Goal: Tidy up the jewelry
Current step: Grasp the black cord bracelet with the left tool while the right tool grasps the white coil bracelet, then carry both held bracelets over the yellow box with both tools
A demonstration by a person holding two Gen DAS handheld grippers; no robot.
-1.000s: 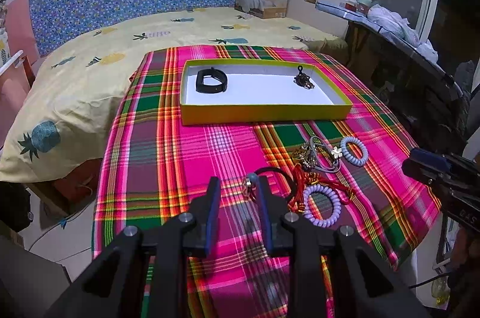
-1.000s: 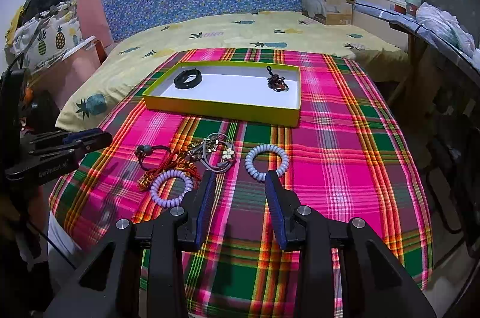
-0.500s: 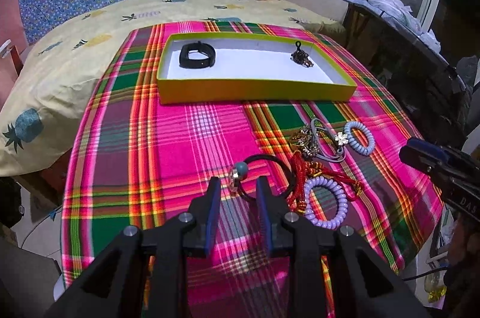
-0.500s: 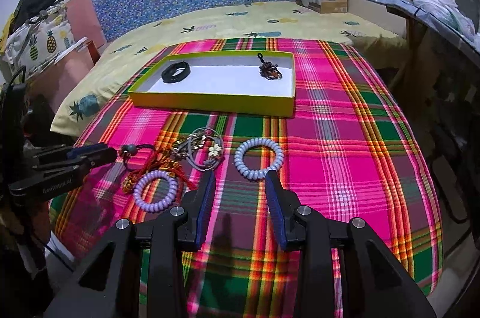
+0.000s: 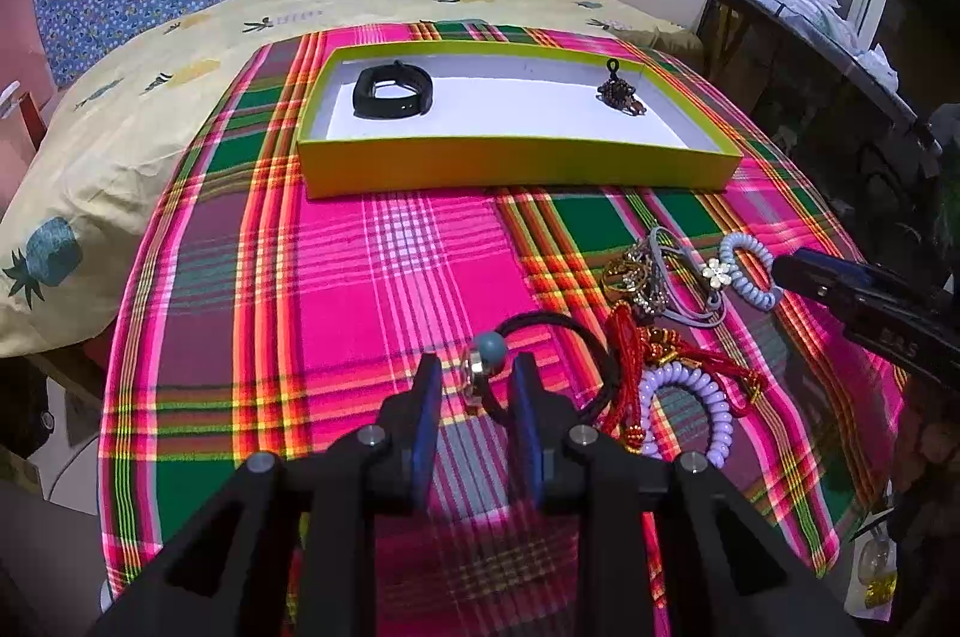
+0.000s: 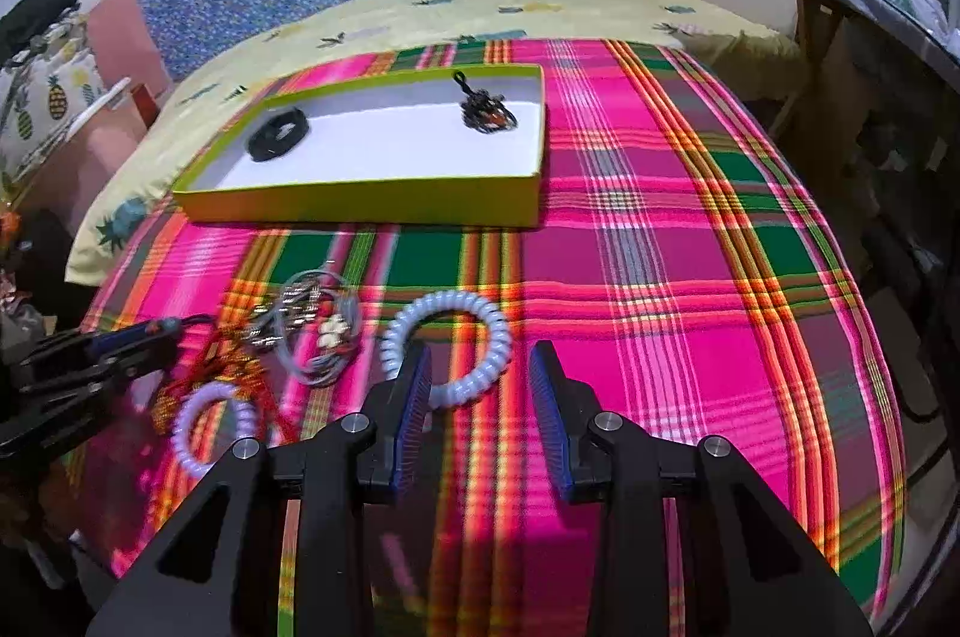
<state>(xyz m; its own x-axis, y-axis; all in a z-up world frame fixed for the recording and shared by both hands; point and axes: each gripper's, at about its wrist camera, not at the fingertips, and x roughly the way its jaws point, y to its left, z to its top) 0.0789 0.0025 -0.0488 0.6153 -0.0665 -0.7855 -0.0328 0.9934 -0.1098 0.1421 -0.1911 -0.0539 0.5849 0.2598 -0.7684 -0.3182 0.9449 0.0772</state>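
A yellow-green tray (image 5: 516,166) with a white floor holds a black band (image 5: 393,90) and a dark beaded charm (image 5: 621,93); the tray also shows in the right wrist view (image 6: 360,202). My left gripper (image 5: 477,385) is open, its jaws on either side of the bead of a black hair tie (image 5: 555,325). My right gripper (image 6: 480,373) is open just over a pale blue coil bracelet (image 6: 447,337). A purple coil bracelet (image 5: 690,406), red cord (image 5: 630,355) and grey bands with a flower (image 5: 690,286) lie in a pile.
A pink plaid cloth (image 5: 390,277) covers the table, which falls away at the front and sides. A bed with a yellow pineapple sheet (image 5: 150,96) lies behind. A dark desk (image 5: 840,54) stands at the right.
Both grippers have moved forward and down toward the pile. The left now brackets the hair tie's bead; the right has come over the pale blue coil and opened wider.
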